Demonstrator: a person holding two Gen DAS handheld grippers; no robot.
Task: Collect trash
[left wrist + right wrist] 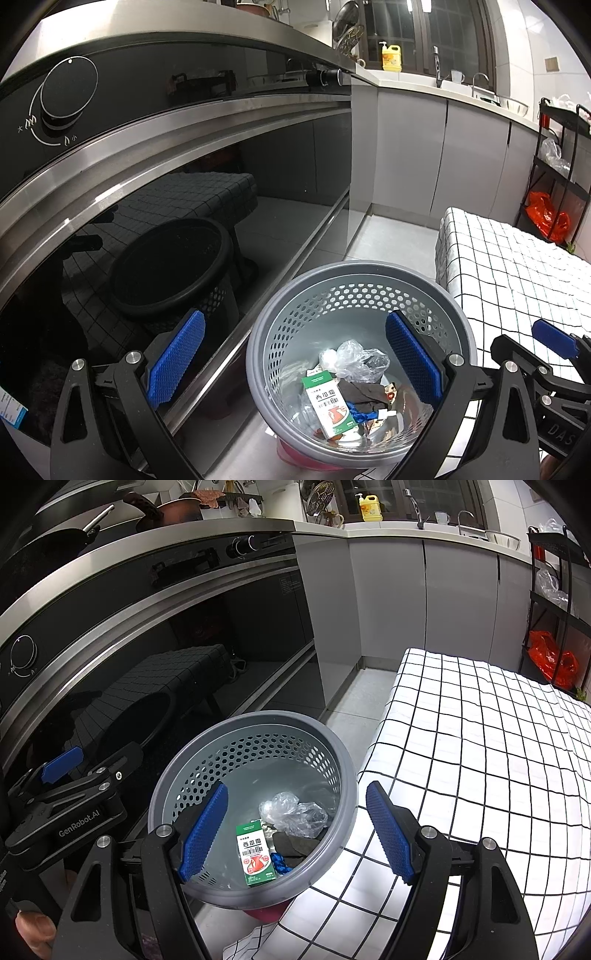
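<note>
Left gripper (pixel 295 363) and right gripper (pixel 297 829): black angular frames with triangular cut-outs, silver round screw heads at the pivots, and blue fingers (pixel 205 830) with a fine diamond-textured face. White lettering "GenRobot.AI" marks the left gripper's housing.

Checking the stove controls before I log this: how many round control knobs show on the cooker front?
2. One knob sits at the near end of the black panel, with flame marks; the other knob at the far end, beside the grey cabinets. Others may lie out of frame.
</note>
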